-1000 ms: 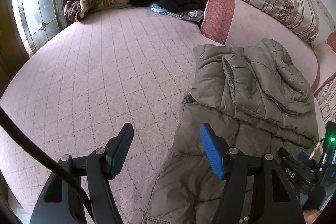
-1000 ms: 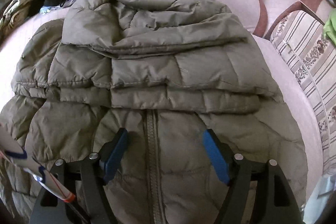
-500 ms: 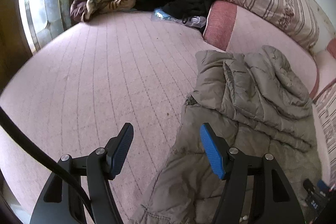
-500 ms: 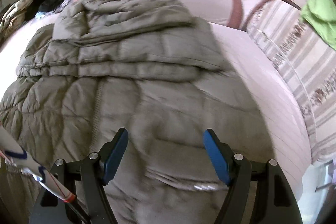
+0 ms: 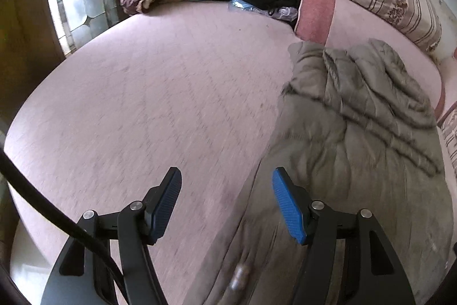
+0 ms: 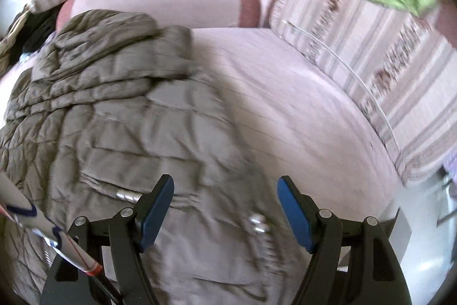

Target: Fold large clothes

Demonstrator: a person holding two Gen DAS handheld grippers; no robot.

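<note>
I see a matt, puffy quilted jacket (image 6: 120,139) with shiny metal snaps (image 6: 258,225) on a pink stitched cloth bed cover (image 5: 160,93), and ribbed blue rubbery pads (image 5: 287,207).

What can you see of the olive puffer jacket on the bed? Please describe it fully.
The olive puffer jacket is quilted, puffy and slightly shiny, like nylon. It lies flat on the pink bedspread, its upper part folded down in layers across the body. Metal snaps and a zipper show near the hem. Neither open gripper touches it; both hover above its lower edges.
</note>
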